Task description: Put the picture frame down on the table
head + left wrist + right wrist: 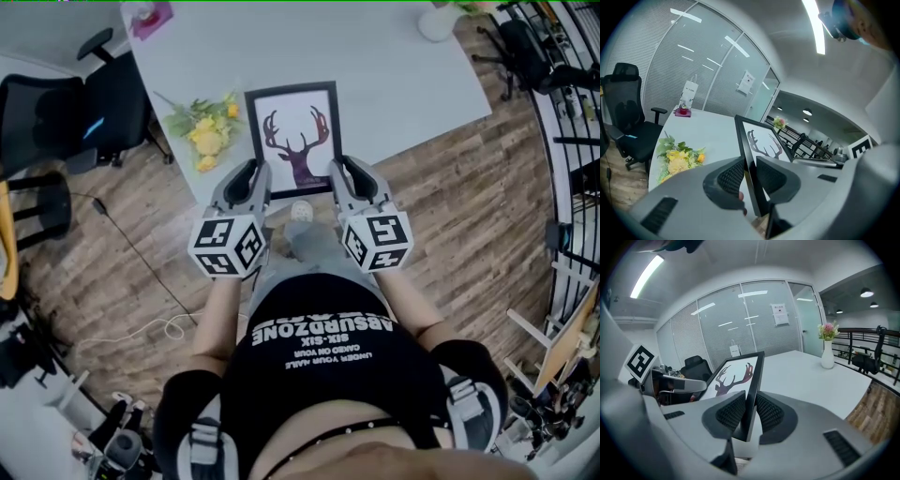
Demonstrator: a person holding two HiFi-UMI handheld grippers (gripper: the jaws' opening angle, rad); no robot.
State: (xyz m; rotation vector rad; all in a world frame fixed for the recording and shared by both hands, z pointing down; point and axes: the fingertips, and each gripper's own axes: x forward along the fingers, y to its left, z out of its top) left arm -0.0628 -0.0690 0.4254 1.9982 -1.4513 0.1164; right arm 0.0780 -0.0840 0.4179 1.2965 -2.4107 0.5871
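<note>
A white table [403, 66] was set on a wood-plank floor [469, 216], with a black office chair [112, 103] placed beside it. The room was closed off by glass walls [754, 319] and lit by ceiling strip lights [816, 26].

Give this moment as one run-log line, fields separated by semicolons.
held: black rectangular deer-print picture frame; left claw: shut on left edge; right claw: shut on right edge; under it: white table

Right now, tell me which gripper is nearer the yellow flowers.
Left. The left gripper holds the edge of the picture frame beside the flowers; the right gripper holds its far edge, across the frame.
</note>
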